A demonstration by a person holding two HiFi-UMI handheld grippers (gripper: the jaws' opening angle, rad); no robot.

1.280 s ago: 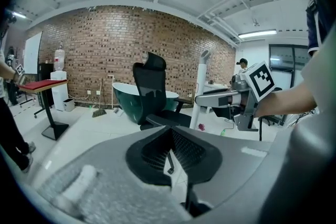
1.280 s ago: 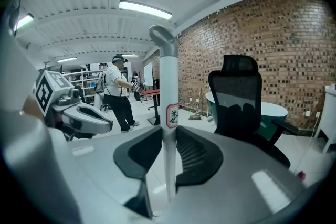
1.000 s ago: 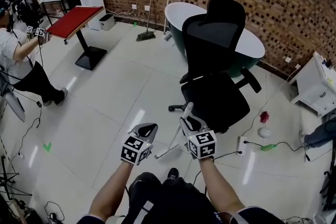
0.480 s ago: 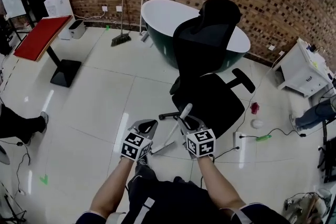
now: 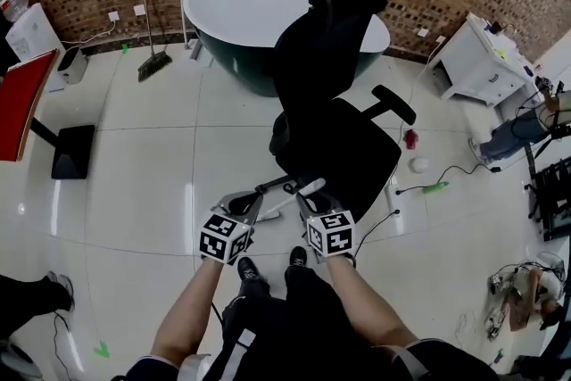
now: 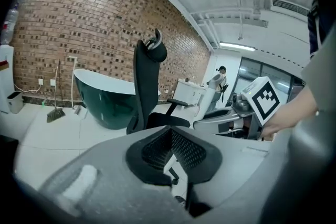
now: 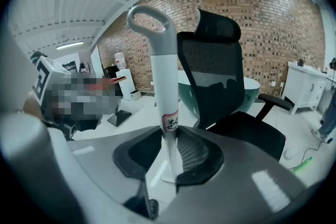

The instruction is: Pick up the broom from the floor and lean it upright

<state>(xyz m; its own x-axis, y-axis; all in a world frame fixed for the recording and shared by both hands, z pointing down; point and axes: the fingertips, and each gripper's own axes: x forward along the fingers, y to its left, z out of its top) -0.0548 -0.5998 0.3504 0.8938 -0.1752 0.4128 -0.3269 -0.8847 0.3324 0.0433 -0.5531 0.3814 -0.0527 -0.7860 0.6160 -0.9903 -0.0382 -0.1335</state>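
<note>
Only marking: a red-bordered sticker on the white broom handle, one handwritten dark character, not legible. Cubes on left gripper and right gripper show black-and-white square marker patterns, no text.

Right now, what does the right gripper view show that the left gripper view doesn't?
Right gripper view only: the white handle with its grey loop and label, clamped in the right gripper. Left gripper view only: a broom leaning at the brick wall beside the green tub. Both: the black office chair, that tub and the brick wall.
</note>
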